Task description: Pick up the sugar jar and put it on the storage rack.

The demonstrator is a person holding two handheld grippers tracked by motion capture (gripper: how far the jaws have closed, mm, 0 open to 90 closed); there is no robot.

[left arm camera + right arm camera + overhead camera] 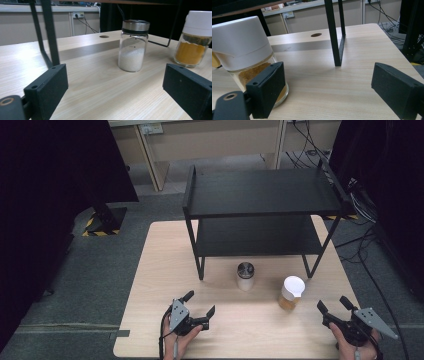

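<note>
Approach stage, nothing held. Left gripper (200, 304) jaws wide, facing salt jar (245, 276) before shelf (260, 195). Right gripper (334, 307) jaws wide, beside spice jar (291, 293), probably not touching. Next: straddle jar, close.

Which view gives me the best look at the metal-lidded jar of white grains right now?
The left gripper view: the metal-lidded jar stands whole, sharp and upright ahead, framed by that gripper's open fingers, with the white fill level plain. The high view shows it small, mostly its lid, in front of the black shelf.
</note>
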